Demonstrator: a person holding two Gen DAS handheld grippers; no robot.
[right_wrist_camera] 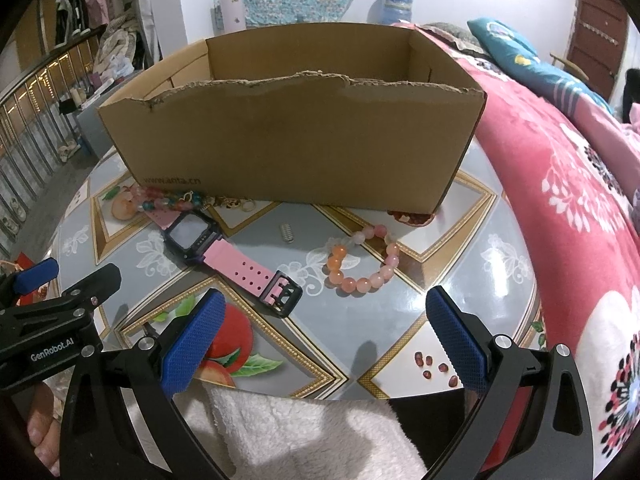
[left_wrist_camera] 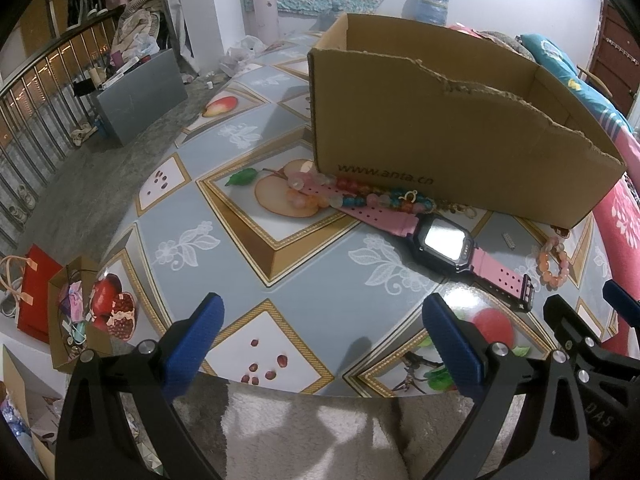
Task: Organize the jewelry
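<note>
Covering most of the scene, the desk (right_wrist_camera: 460, 300) wears a glossy cloth printed with fruit and flowers, and a red floral bed cover (right_wrist_camera: 560, 168) lies along its right side. At the far middle stands an open cardboard box (right_wrist_camera: 288, 144) with a torn front rim. Just in front of the box, toward the left, a pink-strapped watch (right_wrist_camera: 224, 256) lies flat, its far strap end under a string of multicoloured beads (left_wrist_camera: 360, 192) that touches the box wall. Right of the watch, apart from it, sits a peach bead bracelet (right_wrist_camera: 362, 264), and between the two lies a small metal spring (right_wrist_camera: 287, 233). At the near edge, the left hand-held gripper (left_wrist_camera: 320, 336) and the right hand-held gripper (right_wrist_camera: 320, 332) hover side by side, each with blue pads spread wide and nothing between them, above a fleecy cloth (right_wrist_camera: 300, 432)
</note>
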